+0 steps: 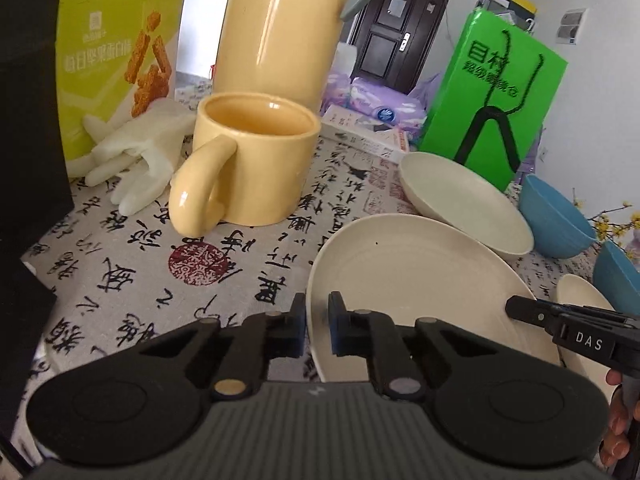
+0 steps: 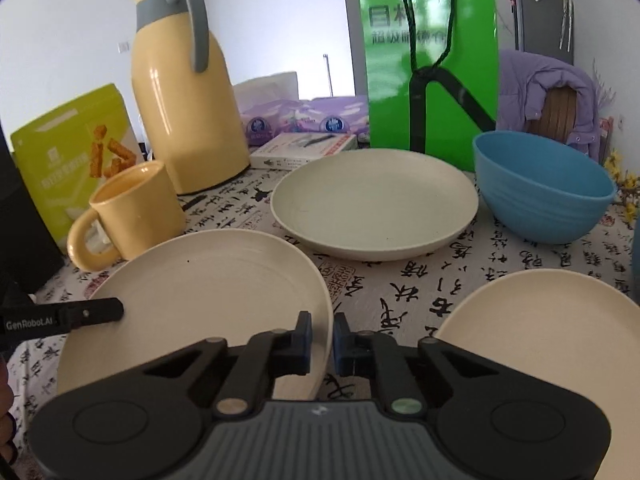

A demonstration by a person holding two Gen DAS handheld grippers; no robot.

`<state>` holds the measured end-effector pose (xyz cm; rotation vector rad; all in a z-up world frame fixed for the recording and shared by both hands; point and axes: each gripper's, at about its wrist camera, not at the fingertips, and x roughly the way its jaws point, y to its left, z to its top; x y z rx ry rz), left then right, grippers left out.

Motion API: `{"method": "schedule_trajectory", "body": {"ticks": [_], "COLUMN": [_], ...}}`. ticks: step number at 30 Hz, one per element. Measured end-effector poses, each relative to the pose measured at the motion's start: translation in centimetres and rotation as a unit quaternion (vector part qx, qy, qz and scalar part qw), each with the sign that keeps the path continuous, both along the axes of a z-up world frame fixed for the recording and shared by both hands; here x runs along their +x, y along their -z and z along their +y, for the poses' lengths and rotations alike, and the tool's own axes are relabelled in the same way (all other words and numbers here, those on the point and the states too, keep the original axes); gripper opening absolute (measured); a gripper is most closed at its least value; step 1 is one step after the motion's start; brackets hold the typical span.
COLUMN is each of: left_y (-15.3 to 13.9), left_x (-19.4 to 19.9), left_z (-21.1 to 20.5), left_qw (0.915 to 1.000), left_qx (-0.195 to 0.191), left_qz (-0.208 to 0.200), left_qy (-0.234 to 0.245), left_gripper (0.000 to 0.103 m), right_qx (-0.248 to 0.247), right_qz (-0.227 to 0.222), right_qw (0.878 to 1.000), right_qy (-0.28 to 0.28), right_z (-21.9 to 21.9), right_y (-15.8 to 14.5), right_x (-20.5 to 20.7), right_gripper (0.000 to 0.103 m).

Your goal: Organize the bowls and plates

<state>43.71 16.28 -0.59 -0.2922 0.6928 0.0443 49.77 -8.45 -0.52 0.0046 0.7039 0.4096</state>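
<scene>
A cream plate point(image 1: 408, 276) point(image 2: 208, 284) is held off the table, tilted. My left gripper point(image 1: 317, 328) is shut on its left rim and my right gripper point(image 2: 322, 340) is shut on its right rim. The right gripper also shows in the left wrist view point(image 1: 520, 309), and the left one in the right wrist view point(image 2: 112, 310). A second cream plate point(image 2: 374, 204) point(image 1: 464, 204) lies behind it. A third cream plate point(image 2: 552, 340) point(image 1: 580, 296) lies at the right. A blue bowl point(image 2: 540, 192) point(image 1: 556, 220) stands at the back right. Another blue bowl point(image 1: 616, 280) sits at the far right.
A yellow mug point(image 1: 248, 160) point(image 2: 132, 216) and a yellow jug point(image 2: 184, 92) point(image 1: 280, 28) stand at the left. A green paper bag point(image 2: 432, 64) point(image 1: 492, 104), a snack box point(image 1: 112, 48), a white rubber glove point(image 1: 140, 156) and a flat white box point(image 2: 304, 150) line the back.
</scene>
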Motion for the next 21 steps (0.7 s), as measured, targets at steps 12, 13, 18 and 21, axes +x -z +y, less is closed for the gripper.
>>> {"method": "schedule_trajectory", "body": {"ticks": [12,13,18,21], "left_y": [-2.7,-2.7,-1.7,-1.4], "left_x": [-12.6,-13.7,-17.6,-18.8], "left_z": [-2.1,-2.2,-3.4,-3.9], "left_qw": [0.9997,0.9997,0.9997,0.9996], "left_qx": [-0.001,-0.004,-0.003,0.001], "left_qz": [-0.023,-0.021,-0.006,-0.004], "left_qy": [0.006,0.007,0.024,0.026], "left_gripper": [0.011,0.011,0.012,0.012], "right_qx": [0.011,0.011,0.017,0.027], "right_qz": [-0.018,-0.019,-0.012,0.001], "right_qw": [1.0,1.0,1.0,0.999], "right_qy": [-0.001,0.0,0.013,0.02], "right_z": [-2.3,-2.5,-4.0,-4.8], "right_y": [-2.8,-2.8,-2.1,-1.4], "right_x": [-12.9,-14.2,-19.6,-21.6], "right_gripper": [0.011,0.011,0.011,0.011]}}
